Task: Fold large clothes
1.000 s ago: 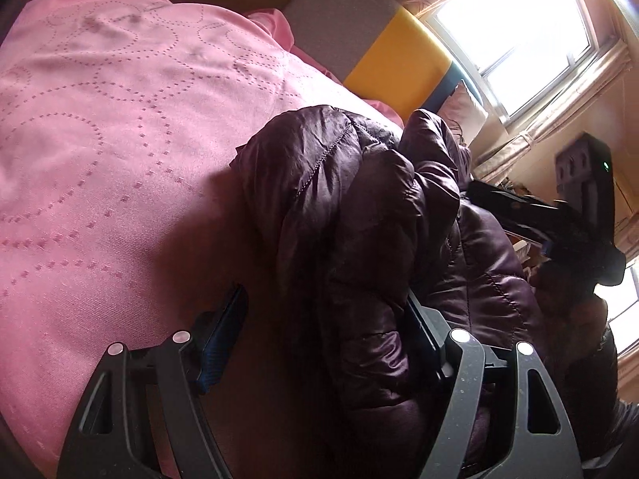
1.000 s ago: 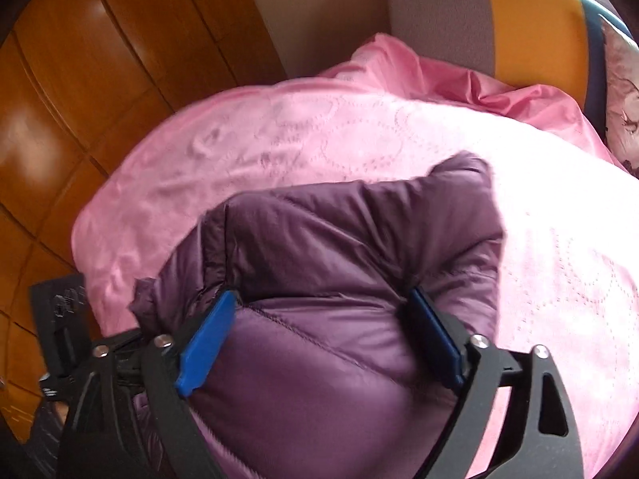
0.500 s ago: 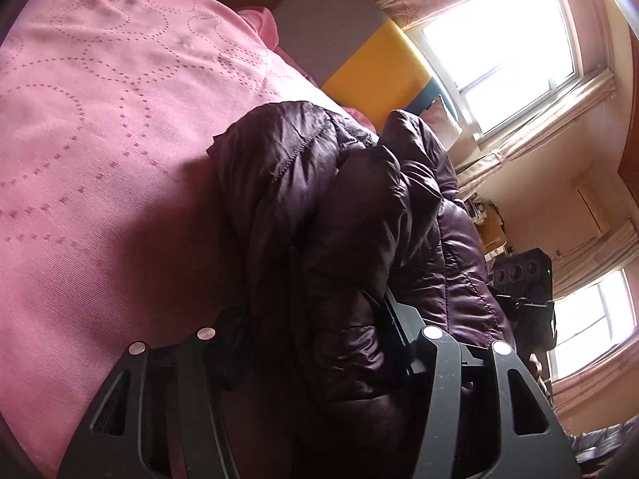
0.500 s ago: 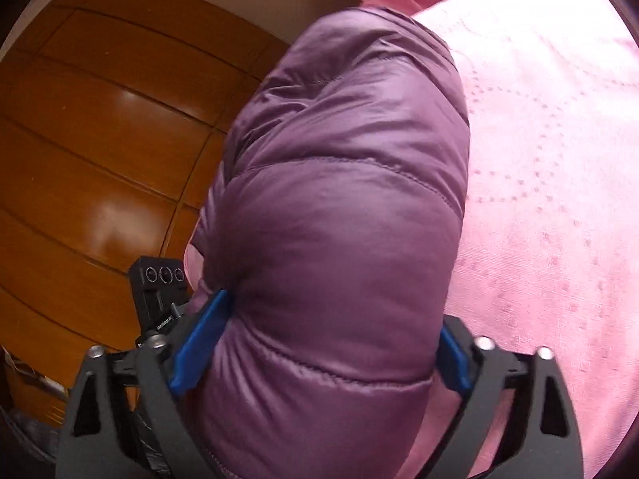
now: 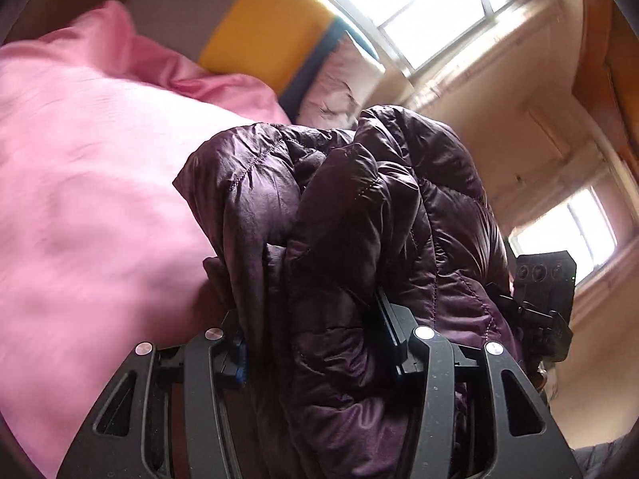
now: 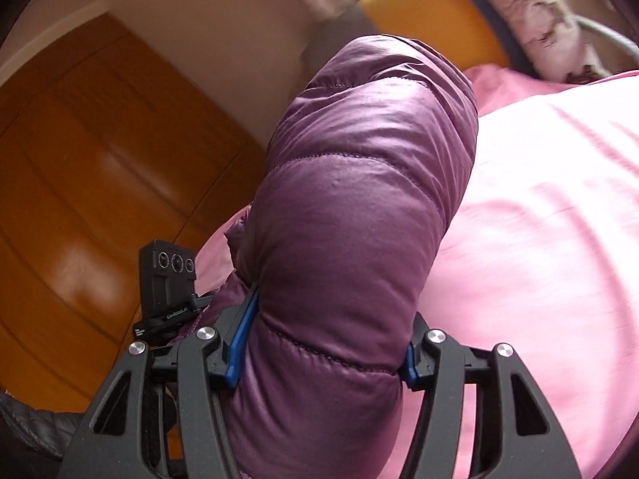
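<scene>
Glossy quilted purple jacket [image 6: 351, 207], pink bedspread [image 5: 88, 199], yellow-and-grey headboard [image 5: 263, 36]

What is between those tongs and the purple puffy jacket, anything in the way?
Nothing visible. The left tongs and the right tongs are both closing on bunched folds of the purple jacket, with only jacket fabric between their pads. Behind it lies the pink bedspread.

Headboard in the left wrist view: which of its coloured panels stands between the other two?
The yellow panel: the grey panel lies to its left and the narrow blue strip to its right.
</scene>
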`<state>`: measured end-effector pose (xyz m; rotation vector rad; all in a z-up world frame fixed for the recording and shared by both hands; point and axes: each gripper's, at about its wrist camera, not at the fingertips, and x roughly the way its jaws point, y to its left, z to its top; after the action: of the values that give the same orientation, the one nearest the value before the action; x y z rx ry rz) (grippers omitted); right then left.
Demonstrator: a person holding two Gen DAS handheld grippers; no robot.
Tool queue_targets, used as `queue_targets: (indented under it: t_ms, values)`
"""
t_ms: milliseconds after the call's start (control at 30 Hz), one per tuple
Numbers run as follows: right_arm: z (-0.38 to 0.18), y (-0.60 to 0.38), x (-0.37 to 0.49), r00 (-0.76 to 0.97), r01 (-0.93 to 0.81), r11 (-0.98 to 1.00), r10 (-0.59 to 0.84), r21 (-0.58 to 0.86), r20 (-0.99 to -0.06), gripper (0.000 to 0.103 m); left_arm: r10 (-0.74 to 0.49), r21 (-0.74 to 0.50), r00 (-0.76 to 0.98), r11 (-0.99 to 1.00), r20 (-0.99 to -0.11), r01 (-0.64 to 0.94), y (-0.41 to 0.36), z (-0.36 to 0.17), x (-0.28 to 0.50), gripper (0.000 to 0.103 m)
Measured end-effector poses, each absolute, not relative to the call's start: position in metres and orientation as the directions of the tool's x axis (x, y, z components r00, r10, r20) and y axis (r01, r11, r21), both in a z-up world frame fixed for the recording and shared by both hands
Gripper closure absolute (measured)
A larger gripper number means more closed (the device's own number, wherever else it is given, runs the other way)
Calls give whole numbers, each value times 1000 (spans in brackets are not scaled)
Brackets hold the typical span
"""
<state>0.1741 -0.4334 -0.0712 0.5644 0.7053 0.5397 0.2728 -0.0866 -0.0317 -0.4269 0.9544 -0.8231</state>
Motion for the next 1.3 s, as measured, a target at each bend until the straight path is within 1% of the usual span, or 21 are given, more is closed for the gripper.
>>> queue_targets:
  t_ms: [67,133,200,233,300,333,367,400,433,500,567,633,767,833,867,933,967,1033,1133,1233,1300]
  values:
    - [-80,-465,176,679,-194,750,568,633,-465,47,-765,-622,280,638,-581,453,-128,-31,289,55]
    - [-93,-491,176,701,-118,783,501,611,-507,47,-726,-559,258,667,-638,493,-173,-30,301,55]
    - [-116,-508,178,685,-44,798,462,601,-563,46,-648,-455,245,709,-721,539,-214,-36,309,54]
    - [-129,-513,178,672,-16,793,459,608,-581,43,-601,-394,249,729,-759,559,-228,-43,309,53]
    - [-142,-518,174,675,7,791,448,612,-587,38,-537,-307,276,754,-797,581,-244,-54,308,48]
    - [-143,-517,170,683,13,797,435,604,-587,32,-534,-305,276,757,-800,578,-242,-58,305,47]
    - [-142,-516,168,689,19,805,419,593,-591,22,-537,-313,273,757,-798,573,-240,-60,304,45]
    - [-140,-513,165,697,36,824,385,565,-605,16,-539,-317,279,761,-795,566,-235,-64,301,45]
    - [-136,-518,164,702,45,837,362,545,-614,14,-536,-315,286,766,-794,561,-230,-64,300,44]
    - [-122,-513,156,723,74,877,281,476,-631,14,-525,-309,307,783,-794,541,-226,-60,298,44]
    - [-103,-512,152,751,105,922,173,373,-638,14,-501,-283,367,814,-784,507,-221,-46,293,30]
    - [-89,-493,143,775,114,949,100,294,-624,14,-543,-340,394,810,-742,477,-206,-31,285,29]
    - [-79,-464,119,802,131,974,6,185,-598,15,-587,-411,408,797,-700,442,-187,-11,268,28]
    - [-77,-442,116,802,121,982,-11,144,-597,15,-612,-435,417,782,-672,446,-180,-2,254,28]
    - [-77,-433,115,802,111,985,-11,132,-597,14,-632,-452,421,768,-651,454,-177,5,247,24]
    - [-76,-415,113,803,93,990,-9,110,-596,14,-656,-464,419,747,-628,476,-180,13,235,20]
    - [-79,-407,112,800,82,991,-4,104,-600,14,-653,-451,419,748,-631,486,-183,14,233,20]
    - [-83,-393,111,795,84,992,-10,94,-606,12,-594,-367,429,783,-680,502,-196,9,227,20]
    - [-98,-387,107,779,87,993,-16,84,-626,11,-528,-307,387,809,-756,502,-208,-23,226,28]
    - [-117,-383,112,771,76,996,-34,38,-636,11,-522,-337,368,821,-769,460,-204,-52,229,28]
    - [-128,-379,120,769,72,997,-50,9,-638,11,-524,-349,377,826,-764,442,-198,-67,229,24]
